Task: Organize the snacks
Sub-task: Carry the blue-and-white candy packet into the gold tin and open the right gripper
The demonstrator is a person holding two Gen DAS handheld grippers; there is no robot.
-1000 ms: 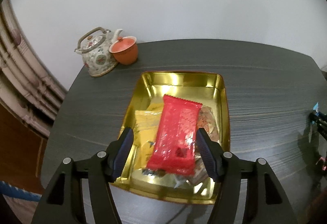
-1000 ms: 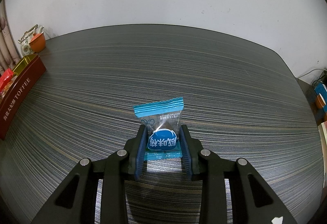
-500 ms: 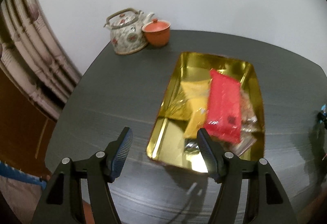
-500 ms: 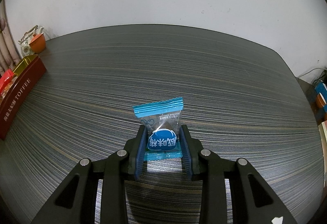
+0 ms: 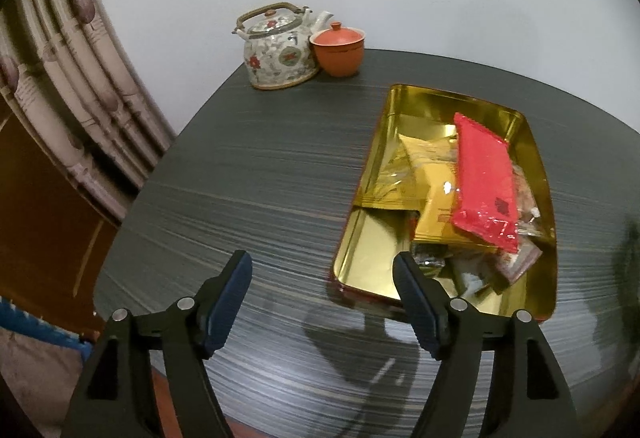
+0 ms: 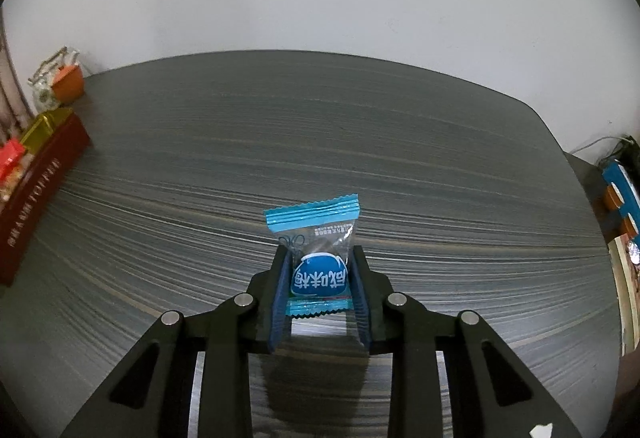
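Right tongs [image 6: 320, 278] gripping blue candy packet [image 6: 316, 254] on surface [image 6: 360, 142]; left tongs [image 5: 322, 292] empty, jaws just been widening beside gold tin [image 5: 538, 174].

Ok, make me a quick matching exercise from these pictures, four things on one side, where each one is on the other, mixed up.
Things:
1. red packet
2. blue candy packet
3. orange lidded cup
4. left gripper

Places:
A. beside the teapot
B. in the right gripper
C. over bare table, holding nothing
D. in the gold tin

Pairs: 1-D, 2-B, 3-A, 4-C
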